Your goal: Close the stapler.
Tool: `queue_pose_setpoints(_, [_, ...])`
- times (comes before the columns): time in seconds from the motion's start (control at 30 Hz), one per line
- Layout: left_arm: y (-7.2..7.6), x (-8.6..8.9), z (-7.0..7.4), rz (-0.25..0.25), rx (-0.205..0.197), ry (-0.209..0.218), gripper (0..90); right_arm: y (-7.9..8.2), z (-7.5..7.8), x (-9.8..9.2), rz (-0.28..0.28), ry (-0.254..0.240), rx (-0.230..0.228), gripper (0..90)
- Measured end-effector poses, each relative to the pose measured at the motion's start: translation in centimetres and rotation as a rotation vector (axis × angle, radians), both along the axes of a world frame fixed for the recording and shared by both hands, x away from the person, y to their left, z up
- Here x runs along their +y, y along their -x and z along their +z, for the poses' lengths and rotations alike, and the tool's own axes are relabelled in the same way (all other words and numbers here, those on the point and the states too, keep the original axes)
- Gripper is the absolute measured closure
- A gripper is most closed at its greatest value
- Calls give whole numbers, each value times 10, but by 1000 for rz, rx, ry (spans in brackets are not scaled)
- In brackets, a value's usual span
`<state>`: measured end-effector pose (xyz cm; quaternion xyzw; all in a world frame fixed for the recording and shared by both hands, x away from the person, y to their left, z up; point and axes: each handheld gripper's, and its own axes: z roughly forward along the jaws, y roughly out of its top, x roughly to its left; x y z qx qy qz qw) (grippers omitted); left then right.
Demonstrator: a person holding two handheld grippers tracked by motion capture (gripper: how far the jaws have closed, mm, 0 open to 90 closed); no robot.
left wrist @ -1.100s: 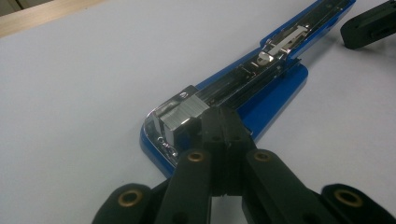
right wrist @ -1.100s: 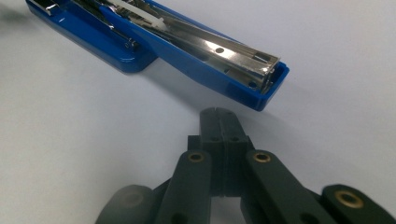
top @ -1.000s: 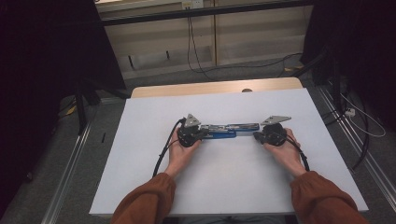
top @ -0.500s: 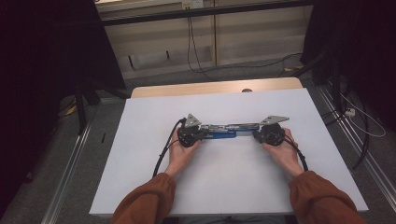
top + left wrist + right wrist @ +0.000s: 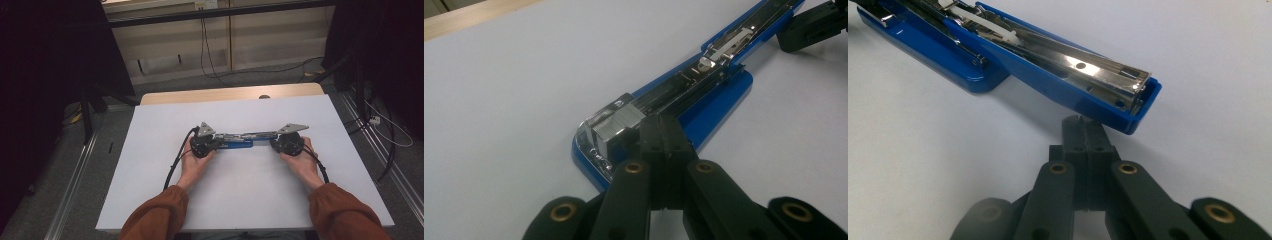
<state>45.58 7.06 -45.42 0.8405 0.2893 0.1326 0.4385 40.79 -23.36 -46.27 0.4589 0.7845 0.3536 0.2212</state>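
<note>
Left gripper (image 5: 663,131): jaws pressed together, nothing between them. The closed tips sit against the staple block (image 5: 616,125) at the head of the stapler (image 5: 719,92) — whether they actually touch it cannot be told.

Right gripper (image 5: 1084,131): jaws likewise closed flush and empty. The tips stand just near of the blue end of the stapler's swung-out upper arm (image 5: 1128,105), close to it but apart.

In the high view the left gripper (image 5: 212,142) and right gripper (image 5: 277,142) face each other — the stapler (image 5: 240,144) lies opened flat between them, lengthwise left to right. It rests mid-table on the white sheet (image 5: 150,165).

Each hand grips its tool from the near side: left hand (image 5: 192,165), right hand (image 5: 302,162). A strip of wooden table (image 5: 225,93) shows beyond the sheet's far edge.
</note>
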Motion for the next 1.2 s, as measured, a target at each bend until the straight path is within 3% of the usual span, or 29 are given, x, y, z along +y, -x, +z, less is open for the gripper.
queue_pose_setpoints(1.2, [0, 1, 0, 3, 1, 1, 900, -5, 2, 4, 16, -43, -75, 900])
